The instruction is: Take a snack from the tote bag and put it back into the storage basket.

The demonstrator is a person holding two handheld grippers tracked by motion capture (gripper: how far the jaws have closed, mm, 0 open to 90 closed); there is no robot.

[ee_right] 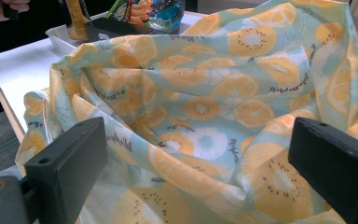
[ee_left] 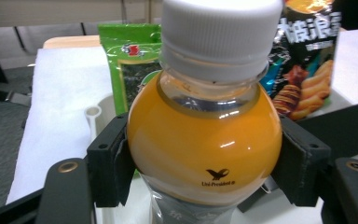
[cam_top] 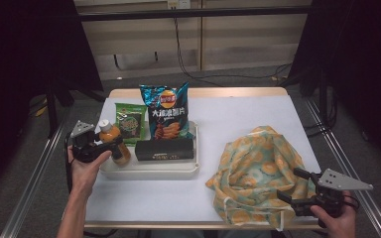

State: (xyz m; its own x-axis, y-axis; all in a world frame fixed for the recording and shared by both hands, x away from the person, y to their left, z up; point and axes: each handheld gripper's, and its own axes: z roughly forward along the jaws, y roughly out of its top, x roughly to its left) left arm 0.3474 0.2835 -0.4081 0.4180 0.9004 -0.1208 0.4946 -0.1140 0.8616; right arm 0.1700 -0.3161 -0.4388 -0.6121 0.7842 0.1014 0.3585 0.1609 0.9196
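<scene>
An orange juice bottle with a white cap stands upright at the left end of the white tray. My left gripper is shut on it. In the left gripper view the pads press the bottle on both sides of its bulge. Whether its base rests on the tray is hidden. My right gripper is open at the near right edge of a fruit-print cloth bag. In the right gripper view the wide jaws frame the bag's folds without touching them.
The tray also holds a green snack packet, a blue chips bag standing behind, and a black box lying in front. A white cover lies over the table, with metal rails along both sides.
</scene>
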